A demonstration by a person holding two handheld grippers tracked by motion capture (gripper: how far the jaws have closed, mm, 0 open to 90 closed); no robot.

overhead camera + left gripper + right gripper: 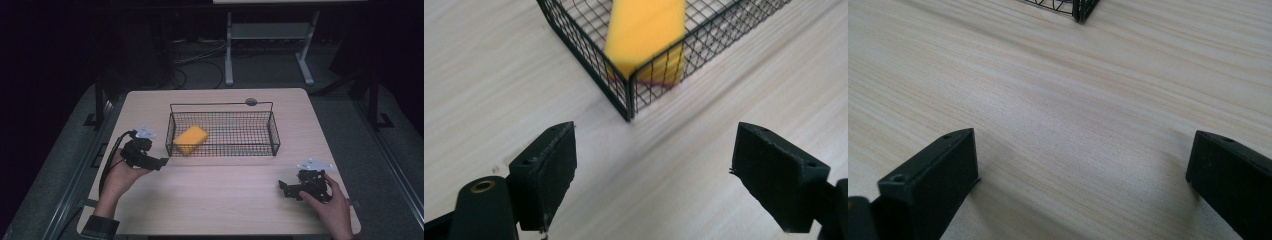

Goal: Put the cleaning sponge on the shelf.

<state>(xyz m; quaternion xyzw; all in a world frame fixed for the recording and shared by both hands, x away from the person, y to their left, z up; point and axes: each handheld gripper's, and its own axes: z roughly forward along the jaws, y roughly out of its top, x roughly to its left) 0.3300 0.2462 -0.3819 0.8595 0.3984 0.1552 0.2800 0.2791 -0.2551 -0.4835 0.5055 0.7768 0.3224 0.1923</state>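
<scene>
A black wire basket [274, 134] stands on the far half of the wooden table [225, 195]. A yellow sponge [190, 139] lies in its left end, leaning toward the near left corner; in the left gripper view the sponge [644, 30] sits just behind the basket corner [629, 107]. My left gripper [161, 163] is open, just left of the basket's near left corner, nothing between its jaws [654, 170]. My right gripper [283, 189] is open over bare table at the near right [1083, 170], holding nothing.
A round dark grommet [251, 102] sits at the table's far edge. Beyond the table are a white desk frame [229, 50] and cables on the dark floor. The basket's near right corner [1079, 10] shows at the top of the right gripper view.
</scene>
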